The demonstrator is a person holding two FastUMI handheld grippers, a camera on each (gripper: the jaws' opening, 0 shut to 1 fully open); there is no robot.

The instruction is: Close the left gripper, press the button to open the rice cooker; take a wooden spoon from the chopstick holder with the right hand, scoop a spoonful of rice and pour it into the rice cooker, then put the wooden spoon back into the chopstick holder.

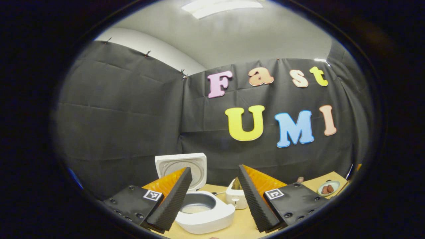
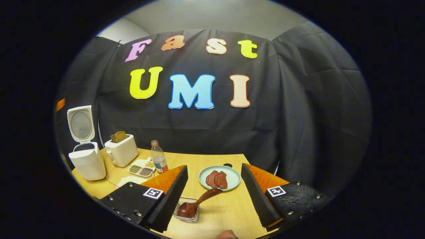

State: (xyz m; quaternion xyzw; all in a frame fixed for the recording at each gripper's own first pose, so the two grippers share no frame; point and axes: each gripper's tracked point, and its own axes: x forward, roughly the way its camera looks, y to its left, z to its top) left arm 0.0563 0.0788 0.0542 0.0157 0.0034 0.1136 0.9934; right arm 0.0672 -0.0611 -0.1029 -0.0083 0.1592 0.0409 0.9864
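Observation:
The white rice cooker (image 1: 212, 217) stands open just ahead of my left gripper (image 1: 212, 199), its lid (image 1: 181, 164) upright and pale rice in the pot (image 1: 196, 207). That gripper is open and holds nothing. In the right gripper view the cooker (image 2: 87, 162) is far off at the left. The wooden spoon (image 2: 199, 200) rests bowl-down in a small wire chopstick holder (image 2: 187, 217), its handle leaning toward a plate. My right gripper (image 2: 214, 196) is open above and around the spoon, touching nothing.
A white toaster (image 2: 122, 151) with bread sits right of the cooker. A divided tray of grains (image 2: 142, 169), a bottle (image 2: 159, 161) and a clear bowl (image 2: 126, 180) stand mid-table. A green plate (image 2: 203, 176) of meat lies beyond the holder.

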